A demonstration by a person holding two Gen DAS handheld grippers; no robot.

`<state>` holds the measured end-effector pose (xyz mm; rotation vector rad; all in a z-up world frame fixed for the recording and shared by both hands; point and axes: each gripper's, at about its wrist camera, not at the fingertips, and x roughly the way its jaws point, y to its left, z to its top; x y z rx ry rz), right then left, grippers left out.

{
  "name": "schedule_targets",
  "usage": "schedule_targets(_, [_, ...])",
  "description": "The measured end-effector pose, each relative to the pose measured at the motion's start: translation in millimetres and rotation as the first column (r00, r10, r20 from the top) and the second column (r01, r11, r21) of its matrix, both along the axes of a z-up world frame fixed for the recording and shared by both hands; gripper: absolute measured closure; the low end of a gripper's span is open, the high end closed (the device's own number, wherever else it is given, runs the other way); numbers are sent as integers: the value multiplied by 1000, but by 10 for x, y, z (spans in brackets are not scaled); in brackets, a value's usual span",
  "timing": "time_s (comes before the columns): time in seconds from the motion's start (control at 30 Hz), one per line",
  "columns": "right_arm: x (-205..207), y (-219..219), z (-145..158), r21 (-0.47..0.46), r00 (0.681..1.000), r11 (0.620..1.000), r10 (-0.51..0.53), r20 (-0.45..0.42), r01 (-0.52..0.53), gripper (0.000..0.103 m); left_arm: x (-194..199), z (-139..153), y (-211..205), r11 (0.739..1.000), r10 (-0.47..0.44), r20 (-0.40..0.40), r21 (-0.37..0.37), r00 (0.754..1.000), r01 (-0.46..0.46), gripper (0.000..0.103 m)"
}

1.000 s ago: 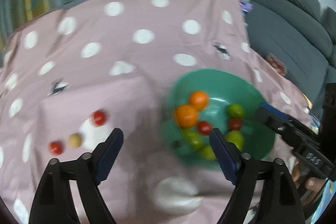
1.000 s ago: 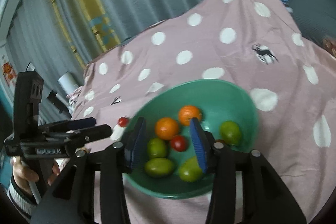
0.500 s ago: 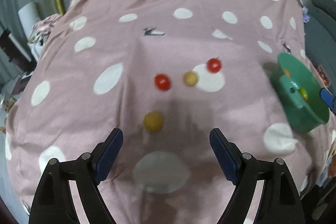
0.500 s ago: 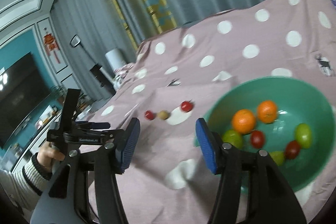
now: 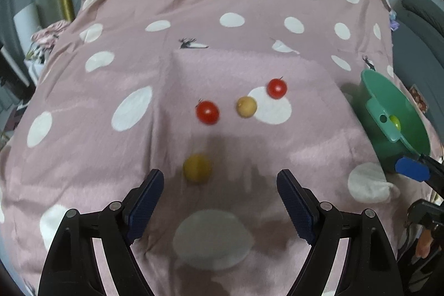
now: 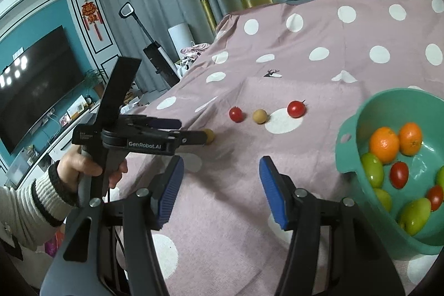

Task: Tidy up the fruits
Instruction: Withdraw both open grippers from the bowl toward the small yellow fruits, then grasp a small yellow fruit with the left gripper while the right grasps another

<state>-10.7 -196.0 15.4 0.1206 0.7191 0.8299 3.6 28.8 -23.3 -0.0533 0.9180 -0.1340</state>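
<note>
Lying just ahead of the wide left tongs [image 5: 219, 186]: yellow fruit [image 5: 197, 167].

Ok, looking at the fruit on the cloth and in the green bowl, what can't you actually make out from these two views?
- Green bowl, left wrist view: seen side-on at the picture edge, its wall hides nearly all the fruit.
- Green bowl, right wrist view: right and lower rim cut off by the frame, so a full count is impossible.
- Nearest yellow fruit, right wrist view: partly behind the left hand-held gripper.
- Same yellow fruit, left wrist view: blurred; kind unclear.
</note>
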Motion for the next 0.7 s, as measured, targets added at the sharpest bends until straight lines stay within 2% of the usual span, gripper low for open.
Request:
schedule_targets(0.1, [12,-21,-12,5,1000,1000,-8,-12,8,44,114,-57,-35,1000,-16,-19,11,1000,16,27])
schedule_targets(0.17, [24,-10,-23,5,1000,1000,-9,-17,9,43,197,-132,-34,1000,-20,-50,4,999,20,43])
schedule_targets(0.33, [30,8,-40,2,1000,1000,1,-19,-1,43,307,-283,-12,999,8,-99,43,995,-4,45])
schedule_targets(0.4, [22,24,-41,-3,1000,1000,5,-17,-6,43,321,-319,3,999,15,-104,54,994,-9,51])
schedule_targets(0.47, [28,33,-51,-6,1000,1000,9,-18,-9,43,342,-374,29,999,16,-121,48,993,-10,63])
schedule_targets(0.7, [70,75,-103,-21,999,1000,8,-35,-9,43,348,-382,95,999,24,-104,43,994,-19,76])
